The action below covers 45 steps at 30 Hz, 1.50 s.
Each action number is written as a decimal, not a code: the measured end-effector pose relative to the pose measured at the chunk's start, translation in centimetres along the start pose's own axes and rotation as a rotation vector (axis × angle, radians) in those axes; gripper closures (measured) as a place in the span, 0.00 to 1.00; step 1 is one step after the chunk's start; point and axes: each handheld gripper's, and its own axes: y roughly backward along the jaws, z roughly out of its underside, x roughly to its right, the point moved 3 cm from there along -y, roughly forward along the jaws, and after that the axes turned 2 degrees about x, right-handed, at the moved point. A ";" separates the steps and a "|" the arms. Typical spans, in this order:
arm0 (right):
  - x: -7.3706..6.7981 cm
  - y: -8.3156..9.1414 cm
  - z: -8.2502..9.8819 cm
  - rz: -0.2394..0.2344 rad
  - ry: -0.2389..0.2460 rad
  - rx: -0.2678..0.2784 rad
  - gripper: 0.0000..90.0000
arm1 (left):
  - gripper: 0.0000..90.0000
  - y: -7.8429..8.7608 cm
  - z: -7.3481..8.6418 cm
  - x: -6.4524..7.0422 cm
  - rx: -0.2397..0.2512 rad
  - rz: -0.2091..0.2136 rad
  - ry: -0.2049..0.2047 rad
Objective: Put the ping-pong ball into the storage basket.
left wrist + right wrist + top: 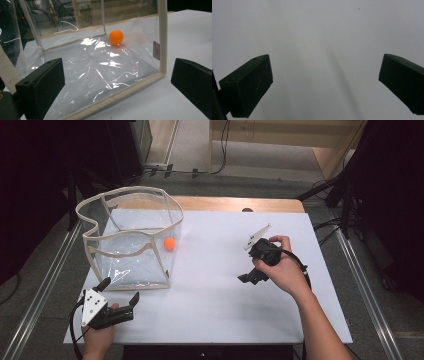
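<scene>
The clear bag (131, 240) stands open-topped on the left of the white counter (225, 285), its cloth-trimmed rim up so things can drop in from above. Nearest the person, the left gripper (120, 292) sits just before the bag's front lower corner — jaws apart, holding nothing, aimed at the trim as if to steady it. Farther out, the right gripper (248, 279) hovers over bare counter, well apart from the bag, jaws wide and empty. Farthest in, an orange ball (116, 37) rests on the bag's floor at the back wall — seemingly already dropped inside.
</scene>
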 end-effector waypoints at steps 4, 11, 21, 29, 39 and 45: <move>0.2 0.2 1.1 0.011 -0.014 0.007 0.00 | 0.00 0.0 0.0 0.0 -0.001 -0.001 0.000; 0.3 0.5 2.9 0.017 -0.037 0.021 0.00 | 0.00 0.0 0.0 0.0 -0.001 -0.001 0.000; 0.3 0.7 5.4 0.028 -0.079 0.027 0.00 | 0.00 0.0 0.0 0.0 -0.001 -0.003 0.000; 0.5 1.3 7.8 0.048 -0.121 0.055 0.00 | 0.00 0.0 0.0 0.1 -0.001 -0.004 0.000; 0.4 1.4 10.8 0.066 -0.155 0.101 0.00 | 0.00 0.0 0.0 0.1 -0.004 -0.005 -0.002; 0.5 1.6 11.9 0.080 -0.166 0.131 0.00 | 0.00 0.0 0.0 0.1 -0.007 -0.007 -0.006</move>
